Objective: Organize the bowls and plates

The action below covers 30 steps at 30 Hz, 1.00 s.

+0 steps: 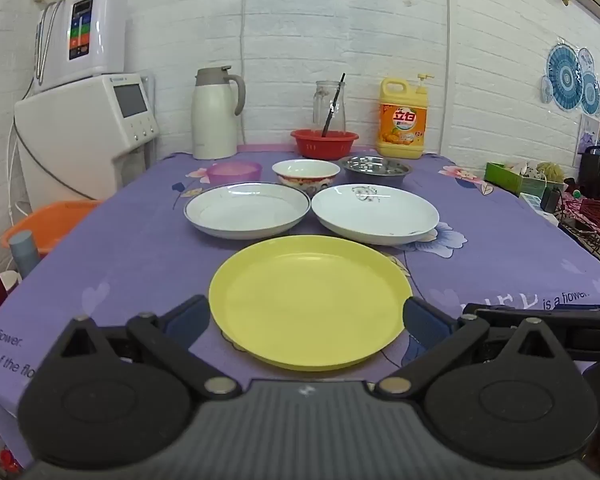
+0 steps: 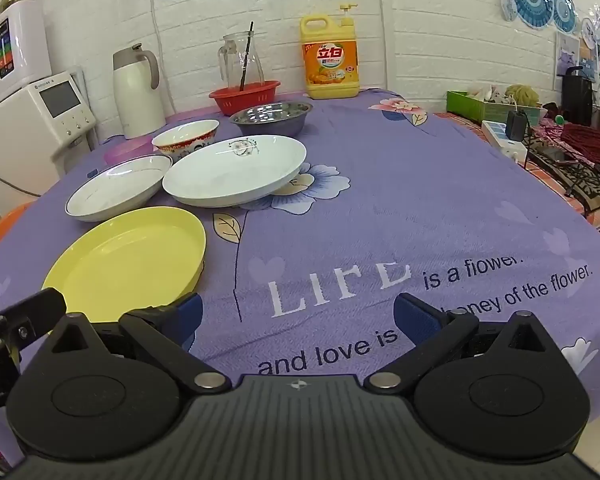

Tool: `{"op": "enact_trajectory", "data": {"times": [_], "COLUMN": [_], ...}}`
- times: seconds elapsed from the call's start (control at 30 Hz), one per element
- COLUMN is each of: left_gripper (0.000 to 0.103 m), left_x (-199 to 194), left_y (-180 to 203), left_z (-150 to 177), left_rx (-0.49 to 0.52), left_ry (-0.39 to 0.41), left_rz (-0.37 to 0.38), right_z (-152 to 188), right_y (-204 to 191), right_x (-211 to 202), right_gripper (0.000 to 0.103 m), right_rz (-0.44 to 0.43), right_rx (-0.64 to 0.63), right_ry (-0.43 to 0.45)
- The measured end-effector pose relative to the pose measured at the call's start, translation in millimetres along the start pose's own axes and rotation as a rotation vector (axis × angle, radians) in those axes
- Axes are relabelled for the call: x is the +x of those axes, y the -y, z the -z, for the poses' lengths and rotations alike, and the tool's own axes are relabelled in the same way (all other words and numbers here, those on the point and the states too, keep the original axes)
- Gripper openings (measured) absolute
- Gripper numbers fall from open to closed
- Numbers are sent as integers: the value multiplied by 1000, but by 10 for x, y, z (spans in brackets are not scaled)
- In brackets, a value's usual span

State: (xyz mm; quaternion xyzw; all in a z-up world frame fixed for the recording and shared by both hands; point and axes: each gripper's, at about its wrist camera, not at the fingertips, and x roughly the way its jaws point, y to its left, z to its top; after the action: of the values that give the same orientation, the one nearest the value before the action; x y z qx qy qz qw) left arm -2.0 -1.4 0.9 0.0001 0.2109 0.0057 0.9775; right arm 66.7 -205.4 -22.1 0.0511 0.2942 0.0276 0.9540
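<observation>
A yellow plate (image 1: 308, 300) (image 2: 128, 260) lies nearest on the purple tablecloth. Behind it are a blue-rimmed white plate (image 1: 247, 210) (image 2: 118, 188) and a white plate with a flower mark (image 1: 374, 213) (image 2: 236, 170). Further back stand a pink bowl (image 1: 234, 172), a red-patterned bowl (image 1: 306, 176) (image 2: 186, 138) and a steel bowl (image 1: 376, 170) (image 2: 271, 117). My left gripper (image 1: 306, 320) is open, its fingers either side of the yellow plate's near part. My right gripper (image 2: 296, 316) is open and empty over bare cloth, right of the yellow plate.
A red basket (image 1: 324, 143), glass jug (image 1: 330, 106), thermos (image 1: 214, 114) and detergent bottle (image 1: 402, 118) line the back wall. White appliances (image 1: 88, 128) stand at the left. A green box (image 2: 488, 106) and clutter lie off the table's right side.
</observation>
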Motion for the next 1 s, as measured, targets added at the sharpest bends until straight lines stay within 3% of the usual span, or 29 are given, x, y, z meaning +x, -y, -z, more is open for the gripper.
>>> {"op": "enact_trajectory", "data": {"times": [0.1,0.2,1.0], "left_gripper": [103,103,103], "left_x": [-70,33,22], "left_y": [-32,23,-33], "left_z": [50,10,-2], "left_rx": [-16,-3,-41], "left_ry": [10,-32,-25], "left_rz": [11,11,25], "right_z": [1,5,3], "right_y": [-12,-14,-56], "right_x": [4,-4,-2], "right_gripper": [103,103,103], "right_rz": [2,2,-14], "right_rx": [-6,-3,-2], "right_ry": [-1,1,-5]}}
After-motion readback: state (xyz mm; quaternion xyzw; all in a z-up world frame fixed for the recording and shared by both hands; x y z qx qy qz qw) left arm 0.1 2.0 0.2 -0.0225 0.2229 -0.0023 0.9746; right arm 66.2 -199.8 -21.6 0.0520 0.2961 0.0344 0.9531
